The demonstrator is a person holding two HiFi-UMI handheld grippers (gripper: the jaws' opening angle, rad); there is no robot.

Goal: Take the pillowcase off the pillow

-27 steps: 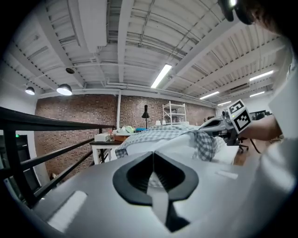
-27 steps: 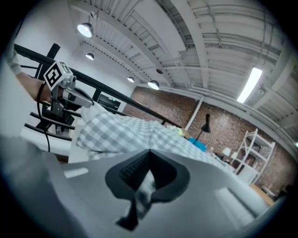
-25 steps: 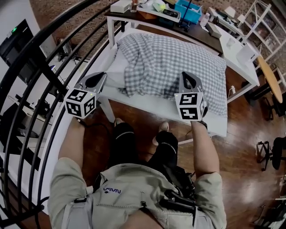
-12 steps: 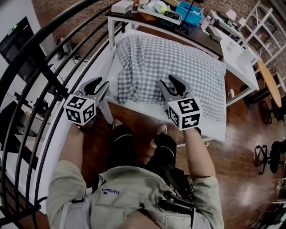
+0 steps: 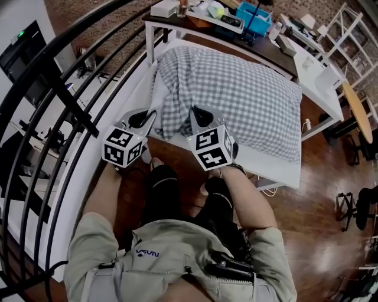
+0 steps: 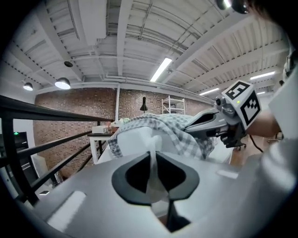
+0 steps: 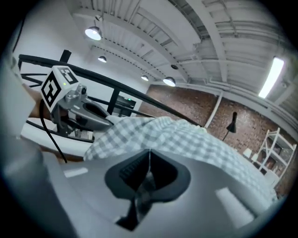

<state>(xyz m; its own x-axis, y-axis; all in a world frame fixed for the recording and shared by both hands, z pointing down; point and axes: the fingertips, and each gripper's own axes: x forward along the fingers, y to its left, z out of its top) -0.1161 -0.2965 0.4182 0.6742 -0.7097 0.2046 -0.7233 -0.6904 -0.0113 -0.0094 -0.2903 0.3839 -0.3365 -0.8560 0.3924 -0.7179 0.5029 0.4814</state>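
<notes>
We look down on a white table (image 5: 273, 172) that carries a pillow (image 5: 154, 88) in a grey-and-white checked pillowcase (image 5: 242, 94). The pillow lies along the table and covers most of its top. At the left end the pillowcase is pushed back, so a strip of bare white pillow shows beside the table's left edge. Both grippers meet this bundle at its near left end, over the table's near edge, and stand close beside each other. The left gripper (image 5: 147, 117) is at the near left corner. Its jaws have just been closing and are now together on a fold of the white pillow, which runs up through the narrow slit between them in the left gripper view. The right gripper (image 5: 198, 113) is just to its right. Its jaws have also just been closing and now pinch a thin fold of the checked pillowcase, seen in the right gripper view with the cloth bunched behind the pinch. Beyond the far edge stands a second table (image 5: 269, 47) with a blue bin (image 5: 255, 12) among other small items. A black railing (image 5: 53, 76) runs along the left side of the scene.
</notes>
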